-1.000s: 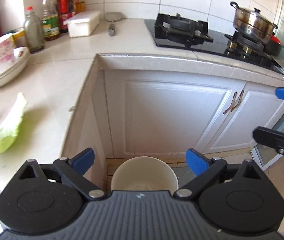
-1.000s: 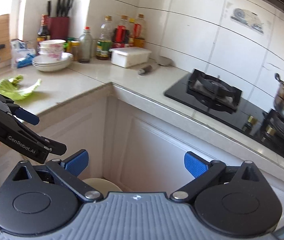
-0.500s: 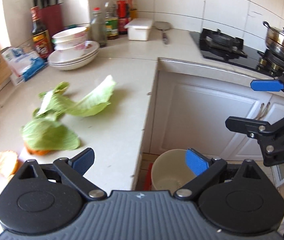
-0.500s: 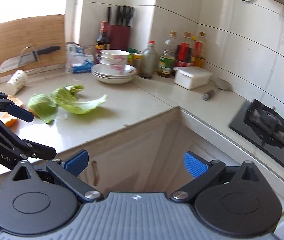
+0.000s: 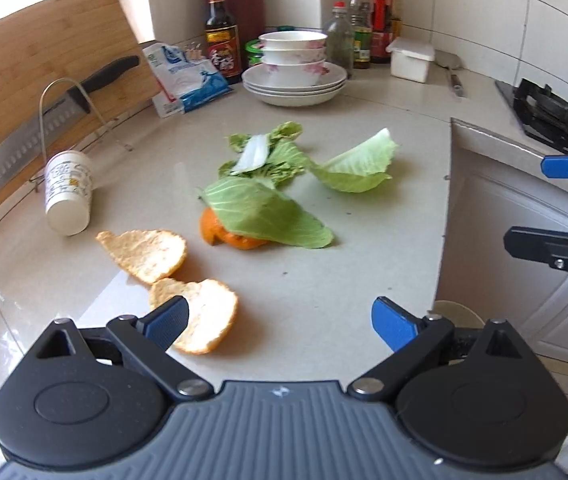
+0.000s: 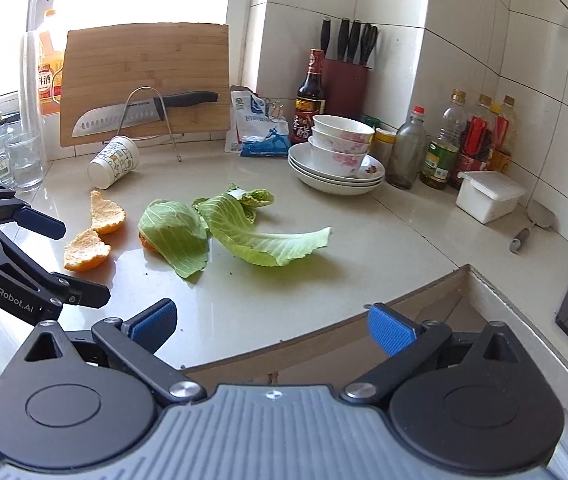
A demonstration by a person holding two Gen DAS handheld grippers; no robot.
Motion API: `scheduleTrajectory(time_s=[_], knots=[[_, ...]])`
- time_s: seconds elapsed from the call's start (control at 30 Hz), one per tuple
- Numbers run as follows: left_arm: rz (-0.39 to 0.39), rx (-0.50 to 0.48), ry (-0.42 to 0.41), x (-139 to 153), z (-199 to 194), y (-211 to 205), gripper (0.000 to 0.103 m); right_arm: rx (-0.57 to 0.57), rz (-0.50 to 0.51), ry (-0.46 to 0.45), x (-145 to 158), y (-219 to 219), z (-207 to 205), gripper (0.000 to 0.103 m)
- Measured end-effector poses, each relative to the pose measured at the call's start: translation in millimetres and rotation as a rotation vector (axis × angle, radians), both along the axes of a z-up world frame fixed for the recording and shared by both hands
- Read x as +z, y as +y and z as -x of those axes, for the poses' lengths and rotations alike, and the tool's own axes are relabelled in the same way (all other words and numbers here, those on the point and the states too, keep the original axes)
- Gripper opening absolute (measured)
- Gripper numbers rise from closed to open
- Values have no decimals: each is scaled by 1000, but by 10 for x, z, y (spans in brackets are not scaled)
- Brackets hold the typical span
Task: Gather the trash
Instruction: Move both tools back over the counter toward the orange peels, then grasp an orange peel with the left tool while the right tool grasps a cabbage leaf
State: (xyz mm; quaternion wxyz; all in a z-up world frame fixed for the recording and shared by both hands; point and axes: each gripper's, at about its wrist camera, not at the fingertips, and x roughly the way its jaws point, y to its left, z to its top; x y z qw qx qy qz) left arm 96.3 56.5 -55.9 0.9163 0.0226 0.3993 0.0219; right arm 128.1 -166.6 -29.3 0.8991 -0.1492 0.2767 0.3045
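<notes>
So far nothing is grasped: the left gripper (image 5: 280, 318) hangs released over the desk's near edge, one finger above the pale curled orange peel (image 5: 198, 314). Pinching only its rim could tear it or let it slip. The limp green cabbage leaves (image 6: 244, 228) at mid-desk could drape and drop. The right gripper (image 6: 272, 324) is equally released, off the desk's edge.
</notes>
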Motion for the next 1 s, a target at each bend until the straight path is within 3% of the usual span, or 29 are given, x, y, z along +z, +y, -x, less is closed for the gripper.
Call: scheduleTrajectory(time_s=[0.23, 0.6, 0.9, 1.0], knots=[[-11, 92, 41, -265, -91, 337, 97, 32, 9, 29, -67, 223, -111, 103], [65, 82, 54, -412, -214, 522, 93, 91, 14, 80, -131, 470, -265, 103], [114, 82, 51, -382, -239, 584, 77, 149, 28, 94, -194, 717, -405, 103], [120, 92, 45, -362, -244, 623, 66, 170, 28, 101, -222, 789, -464, 103]])
